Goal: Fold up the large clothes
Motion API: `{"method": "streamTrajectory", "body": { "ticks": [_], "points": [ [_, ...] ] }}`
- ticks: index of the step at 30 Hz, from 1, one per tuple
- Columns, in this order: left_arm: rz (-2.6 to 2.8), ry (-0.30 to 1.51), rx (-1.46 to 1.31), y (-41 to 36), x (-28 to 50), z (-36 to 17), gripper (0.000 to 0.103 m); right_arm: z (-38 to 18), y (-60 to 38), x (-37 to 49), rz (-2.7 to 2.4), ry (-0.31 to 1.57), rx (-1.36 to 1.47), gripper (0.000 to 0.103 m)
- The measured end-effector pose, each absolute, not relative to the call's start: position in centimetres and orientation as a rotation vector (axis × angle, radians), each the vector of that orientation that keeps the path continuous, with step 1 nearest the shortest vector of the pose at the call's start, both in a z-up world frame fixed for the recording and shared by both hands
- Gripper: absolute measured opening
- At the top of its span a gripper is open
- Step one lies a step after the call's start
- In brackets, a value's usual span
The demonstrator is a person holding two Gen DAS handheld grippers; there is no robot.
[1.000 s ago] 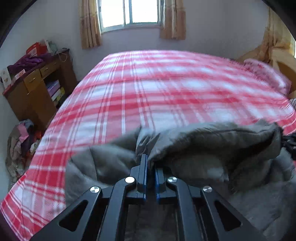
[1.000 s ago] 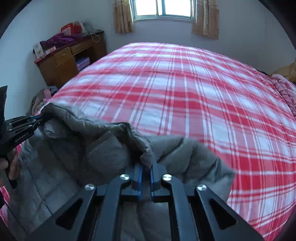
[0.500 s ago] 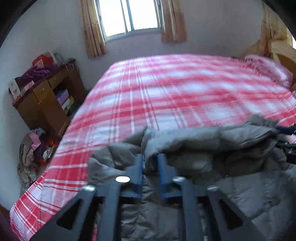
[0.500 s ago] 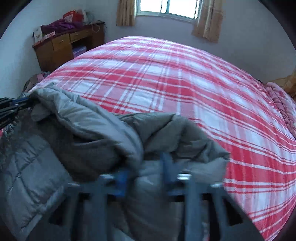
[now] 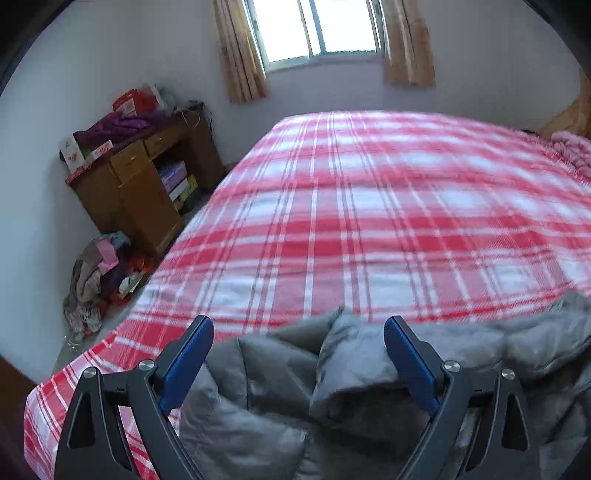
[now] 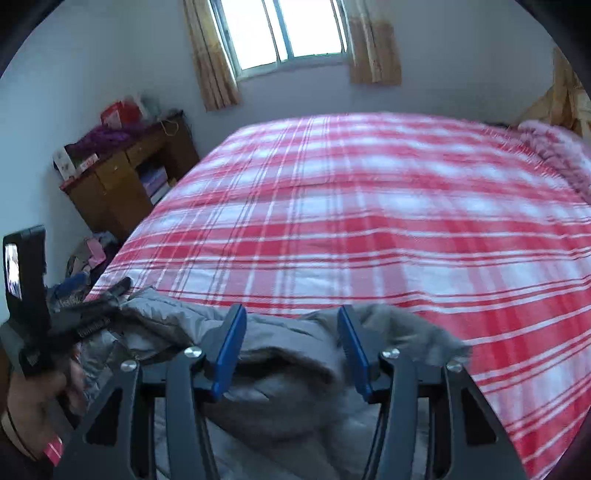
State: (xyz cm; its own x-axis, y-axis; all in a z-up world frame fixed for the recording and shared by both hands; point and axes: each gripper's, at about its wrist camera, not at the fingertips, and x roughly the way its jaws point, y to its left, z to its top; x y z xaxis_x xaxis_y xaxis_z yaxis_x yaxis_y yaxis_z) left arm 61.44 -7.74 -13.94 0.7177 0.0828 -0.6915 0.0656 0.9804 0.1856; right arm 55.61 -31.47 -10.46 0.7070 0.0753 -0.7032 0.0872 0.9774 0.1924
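A grey quilted jacket (image 5: 332,391) lies bunched at the near edge of the red-and-white plaid bed (image 5: 369,221). My left gripper (image 5: 298,322) hovers just above its folded edge; its jaws are opening wide and the blue pads (image 5: 184,358) touch no cloth. In the right wrist view the same jacket (image 6: 295,369) sits under my right gripper (image 6: 291,311), which is open with the padded fold rising between the pads without being pinched. The left gripper (image 6: 99,306) shows blurred at the far left there, held by a hand (image 6: 33,406).
A wooden desk (image 5: 140,184) piled with boxes and purple cloth stands by the left wall, with a heap of clothes (image 5: 96,280) on the floor below it. A curtained window (image 5: 321,29) is behind the bed. A pink blanket (image 6: 554,151) lies at the far right.
Both grippers were shut on the jacket's folded edge; both have opened and let it go, then lifted and drawn back. The jacket has settled onto the bed.
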Motion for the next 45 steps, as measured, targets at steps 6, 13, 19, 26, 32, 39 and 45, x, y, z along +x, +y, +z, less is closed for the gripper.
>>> {"method": "streamTrajectory", "body": {
  "ticks": [6, 13, 19, 26, 32, 39, 45],
  "points": [
    [0.003, 0.794, 0.25, -7.3, 60.0, -18.1, 0.094, -15.5, -29.9, 55.8, -0.01, 0.883, 0.155, 0.05],
    [-0.003, 0.8, 0.255, -7.6, 60.3, -19.7, 0.096, -18.0, -30.1, 54.5, -0.022, 0.908, 0.141, 0.05],
    [-0.009, 0.837, 0.229, -7.2, 60.9, -20.4, 0.1, -19.3, -29.8, 55.0, -0.035, 0.911, 0.121, 0.05],
    [-0.005, 0.847, 0.221, -7.1, 61.0, -20.7, 0.101, -19.6, -29.3, 55.2, -0.061, 0.91, 0.089, 0.05],
    [-0.008, 0.85, 0.21, -7.0, 61.1, -20.8, 0.102, -19.8, -29.4, 55.5, -0.068, 0.911, 0.083, 0.05],
    [-0.011, 0.851, 0.204, -6.9, 61.1, -20.9, 0.102, -20.0, -29.1, 55.5, -0.081, 0.905, 0.071, 0.05],
    [-0.011, 0.853, 0.203, -6.9, 61.2, -21.0, 0.102, -20.0, -29.1, 55.5, -0.083, 0.903, 0.068, 0.05]
  ]
}}
